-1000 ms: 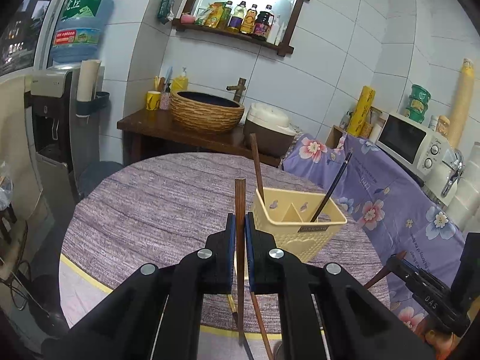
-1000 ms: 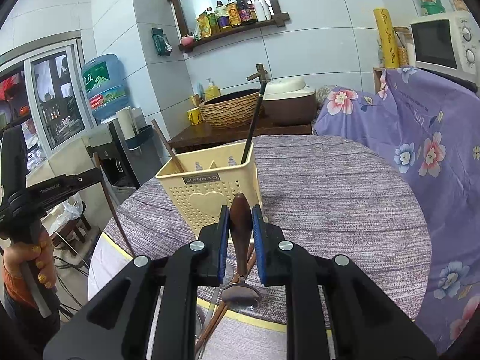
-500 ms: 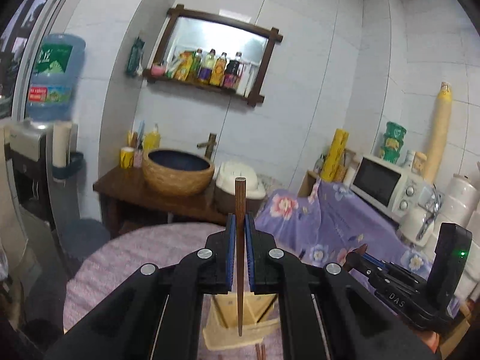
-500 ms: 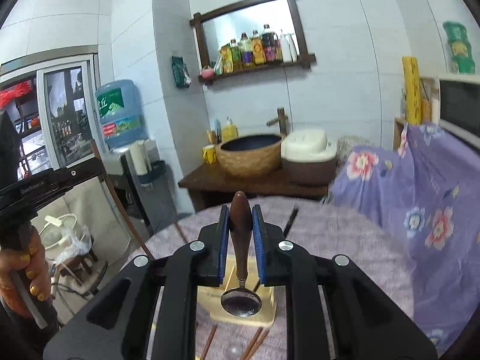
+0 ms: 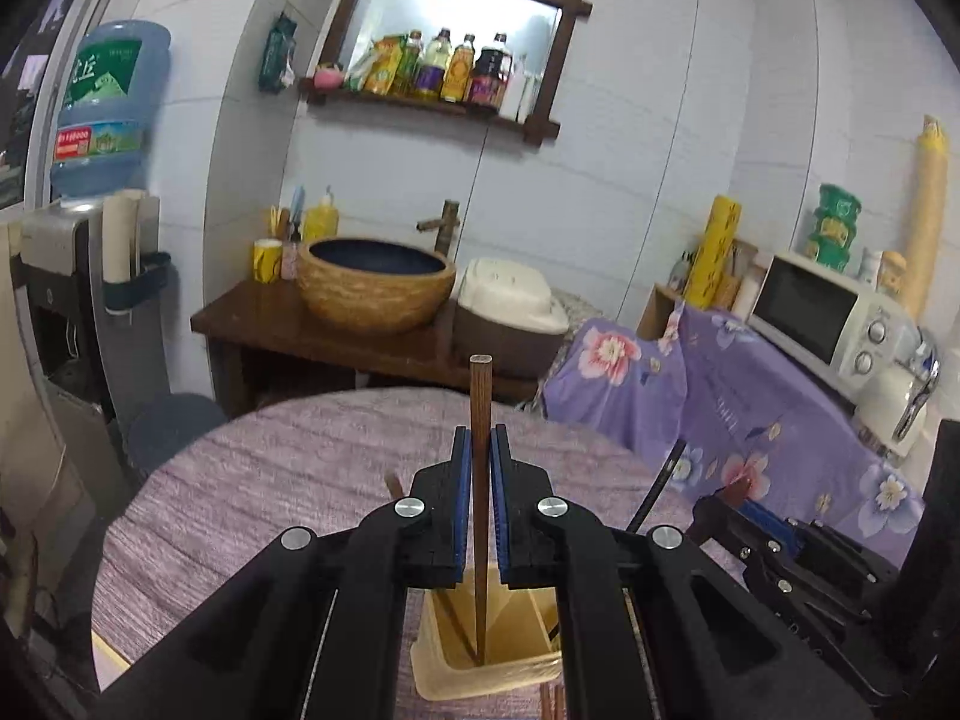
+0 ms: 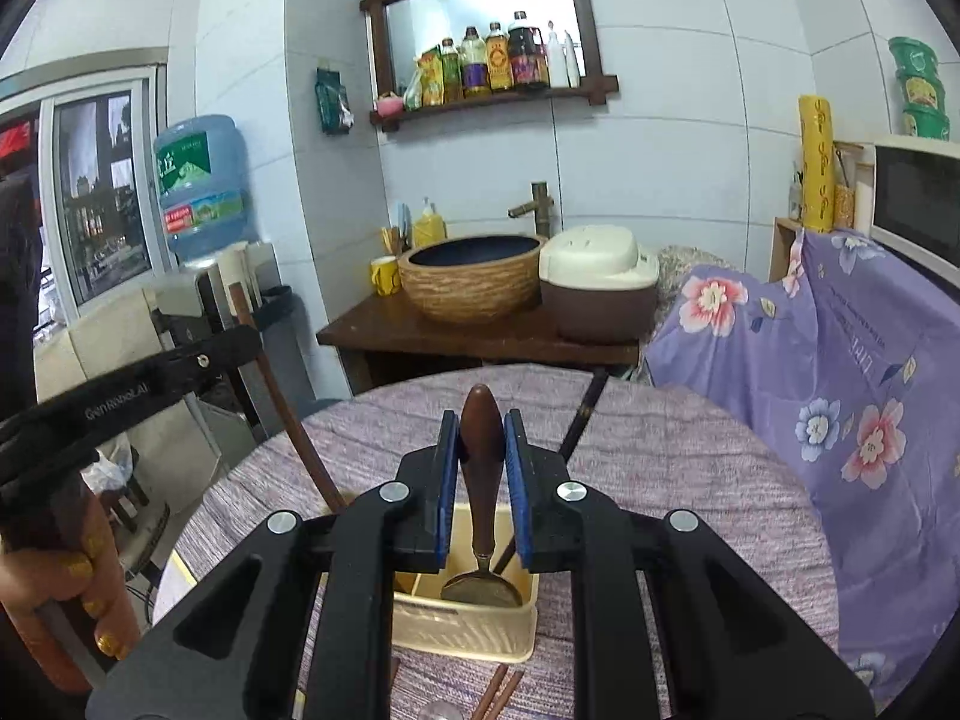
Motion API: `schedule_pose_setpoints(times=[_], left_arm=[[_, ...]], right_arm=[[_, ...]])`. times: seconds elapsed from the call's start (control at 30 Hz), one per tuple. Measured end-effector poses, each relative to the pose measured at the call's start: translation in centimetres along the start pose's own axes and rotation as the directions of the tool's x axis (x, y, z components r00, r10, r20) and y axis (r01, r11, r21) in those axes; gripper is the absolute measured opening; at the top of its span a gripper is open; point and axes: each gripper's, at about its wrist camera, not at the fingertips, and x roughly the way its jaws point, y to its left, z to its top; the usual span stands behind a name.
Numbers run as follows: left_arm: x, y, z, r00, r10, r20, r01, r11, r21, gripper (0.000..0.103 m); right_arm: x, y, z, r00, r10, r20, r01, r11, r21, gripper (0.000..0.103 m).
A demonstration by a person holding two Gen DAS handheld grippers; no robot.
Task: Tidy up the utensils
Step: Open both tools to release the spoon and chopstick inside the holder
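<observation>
My left gripper [image 5: 479, 456] is shut on a brown wooden chopstick [image 5: 480, 414] held upright; its lower end reaches down into the yellow plastic utensil holder [image 5: 480, 669] on the round table. My right gripper [image 6: 482, 444] is shut on a spoon with a brown wooden handle [image 6: 480, 450]; its metal bowl hangs just over the same holder [image 6: 462, 624]. The left gripper and its chopstick [image 6: 282, 396] show at the left of the right wrist view. A black chopstick [image 6: 579, 417] and another brown one [image 5: 393, 485] stand in the holder.
The round table [image 5: 288, 456] has a purple woven cover. More chopsticks [image 6: 498, 693] lie on it in front of the holder. Behind it stand a wooden sideboard with a wicker basin [image 5: 375, 285] and rice cooker [image 5: 510, 300], and a floral-covered counter with a microwave [image 5: 807, 312].
Both grippers rose from the table with their utensils, then came down over the holder. The chopstick's tip now sits inside a compartment and the spoon's bowl hangs at the holder's rim.
</observation>
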Motion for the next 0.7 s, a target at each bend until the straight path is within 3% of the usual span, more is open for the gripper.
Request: schedule_pose_setpoints(times=[0.23, 0.3, 0.4, 0.57, 0.67, 0.7], left_arm=[[2.2, 0.6, -3.1, 0.997, 0.011, -0.072, -0.012, 1.0, -0.008, 0.008], [2.5, 0.5, -3.5, 0.997, 0.025, -0.073, -0.025, 1.0, 0.003, 0.002], [3.2, 0.9, -4.0, 0.995, 0.012, -0.1, -0.014, 1.0, -0.02, 0.002], [2.7, 0.8, -4.2, 0.996, 0.003, -0.09, -0.003, 1.0, -0.004, 0.002], [2.2, 0.6, -4.4, 0.996, 0.002, -0.085, -0.002, 1.0, -0.001, 0.012], [1.8, 0.7, -4.6, 0.997, -0.004, -0.081, 0.003, 1.0, -0.007, 0.026]], right_arm=[[2.1, -0.2, -3.1, 0.999, 0.009, -0.052, -0.008, 1.0, 0.014, 0.016], [2.4, -0.2, -3.7, 0.998, 0.005, -0.06, -0.004, 1.0, 0.016, 0.016], [3.2, -0.5, -4.5, 0.997, -0.006, -0.079, 0.008, 1.0, 0.025, 0.016], [3.2, -0.9, -4.8, 0.998, -0.014, -0.06, 0.016, 0.999, 0.039, 0.017], [2.6, -1.0, -5.0, 0.999, -0.022, -0.044, 0.024, 0.998, 0.054, 0.04], [2.3, -1.0, -5.1, 0.999, -0.028, -0.032, 0.029, 0.998, 0.057, 0.051]])
